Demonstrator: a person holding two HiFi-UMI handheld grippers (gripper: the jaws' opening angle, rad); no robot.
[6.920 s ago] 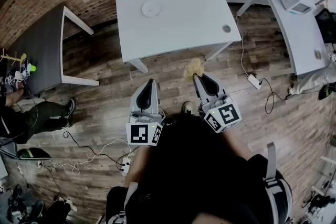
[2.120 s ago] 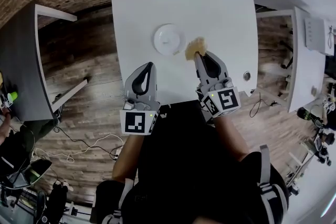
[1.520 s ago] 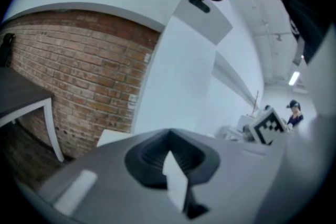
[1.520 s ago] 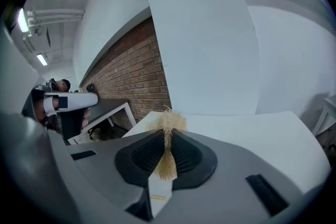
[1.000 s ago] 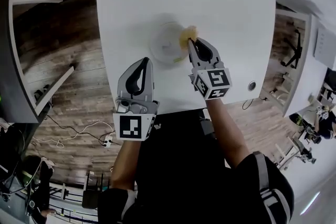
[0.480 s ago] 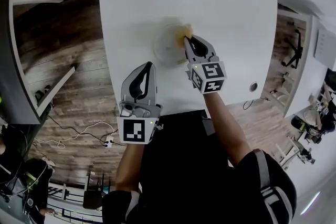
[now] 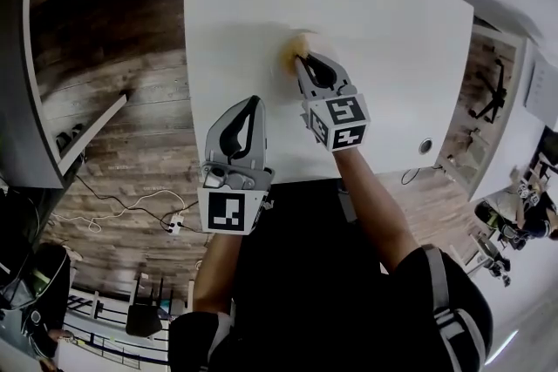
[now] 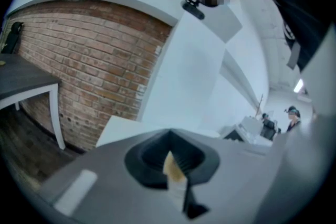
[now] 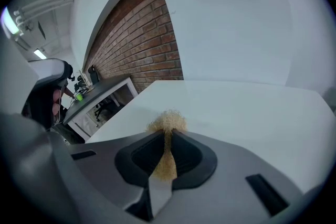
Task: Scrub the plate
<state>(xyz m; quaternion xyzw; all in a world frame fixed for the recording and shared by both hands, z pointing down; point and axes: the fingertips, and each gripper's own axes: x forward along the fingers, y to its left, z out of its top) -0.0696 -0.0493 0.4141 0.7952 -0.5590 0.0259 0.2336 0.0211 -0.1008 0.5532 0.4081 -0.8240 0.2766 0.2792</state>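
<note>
Plate (image 7: 284, 64) — seemingly beneath scourer (image 7: 299, 43), right gripper (image 7: 301, 58) fingers clamped

floor: dark wooden planks (image 7: 131, 126) | walls: red brick wall (image 8: 89, 55), beside it plain white wall (image 9: 236, 18) | furniture: white table (image 7: 366, 4) in middle, dark grey table (image 7: 10, 74) at left

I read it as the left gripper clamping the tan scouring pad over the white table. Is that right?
Not the left: the right gripper clamps the tan scouring pad over the white table, as the right gripper view shows.
</note>
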